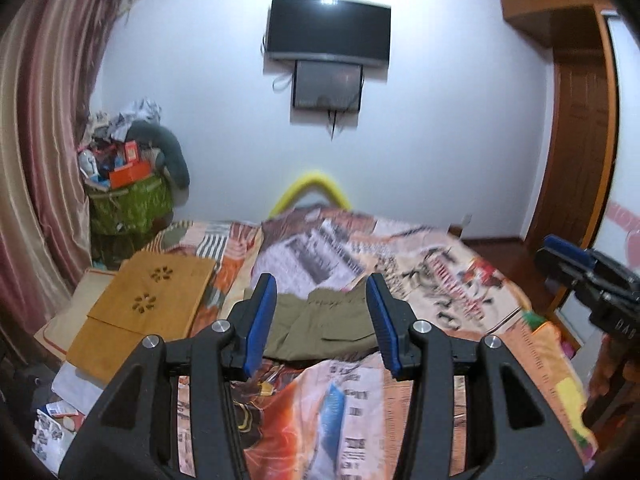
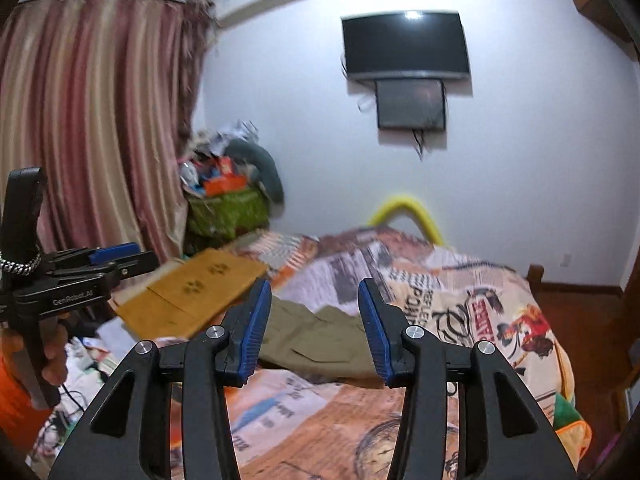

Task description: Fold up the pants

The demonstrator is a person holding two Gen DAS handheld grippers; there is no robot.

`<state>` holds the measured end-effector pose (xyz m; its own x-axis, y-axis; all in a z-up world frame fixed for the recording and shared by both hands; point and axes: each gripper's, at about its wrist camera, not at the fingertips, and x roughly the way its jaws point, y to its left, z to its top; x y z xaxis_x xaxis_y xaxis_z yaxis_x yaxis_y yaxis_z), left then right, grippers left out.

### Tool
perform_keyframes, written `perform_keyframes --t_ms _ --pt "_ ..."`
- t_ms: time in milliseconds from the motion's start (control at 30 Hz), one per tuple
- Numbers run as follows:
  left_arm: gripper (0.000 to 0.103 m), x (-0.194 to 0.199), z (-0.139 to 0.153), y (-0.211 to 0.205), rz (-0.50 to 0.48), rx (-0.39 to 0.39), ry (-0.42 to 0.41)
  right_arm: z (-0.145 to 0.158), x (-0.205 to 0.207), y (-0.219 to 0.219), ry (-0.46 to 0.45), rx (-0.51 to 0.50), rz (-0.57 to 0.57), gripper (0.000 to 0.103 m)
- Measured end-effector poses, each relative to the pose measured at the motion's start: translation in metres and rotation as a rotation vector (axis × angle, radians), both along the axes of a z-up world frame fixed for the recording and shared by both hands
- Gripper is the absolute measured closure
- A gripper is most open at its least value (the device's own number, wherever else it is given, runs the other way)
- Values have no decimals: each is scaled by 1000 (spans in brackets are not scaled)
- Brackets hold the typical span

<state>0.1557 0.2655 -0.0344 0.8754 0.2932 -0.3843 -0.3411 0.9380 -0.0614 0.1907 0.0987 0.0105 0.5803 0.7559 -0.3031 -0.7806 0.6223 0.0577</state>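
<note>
— Two grippers, what do you see?
— My left gripper [image 1: 322, 322] and right gripper [image 2: 312, 326] hover jaws spread, empty, above the olive pants [image 1: 328, 326] lying mid-bed [image 1: 460, 264]. Beyond the bed: wall TV [image 1: 329, 32]; left, striped curtain [image 1: 44, 128].

Olive pants [image 1: 320, 328] partly hidden behind both blue-padded jaws, outer edges out of sight. Same in the right wrist view [image 2: 316, 340]. Beyond the jaws, bedspread [image 1: 420, 264] print smeared by blur. Left of the jaws, heaped basket [image 1: 128, 184] contents too small to identify.
</note>
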Motion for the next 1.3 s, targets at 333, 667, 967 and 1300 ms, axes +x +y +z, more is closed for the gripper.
perform_keyframes --t_ms 333,667,967,1300 --pt "46 -88 35 -68 1 116 -136 24 -69 -38 -67 94 3 62" --pt "10 -135 45 -102 -8 134 -223 27 -99 -56 -78 152 -39 40" --pt "0 -149 45 -101 4 105 -243 32 -114 -63 -88 156 -81 12" --pt "0 -150 42 -101 3 83 -242 32 -121 -65 -110 165 -99 1"
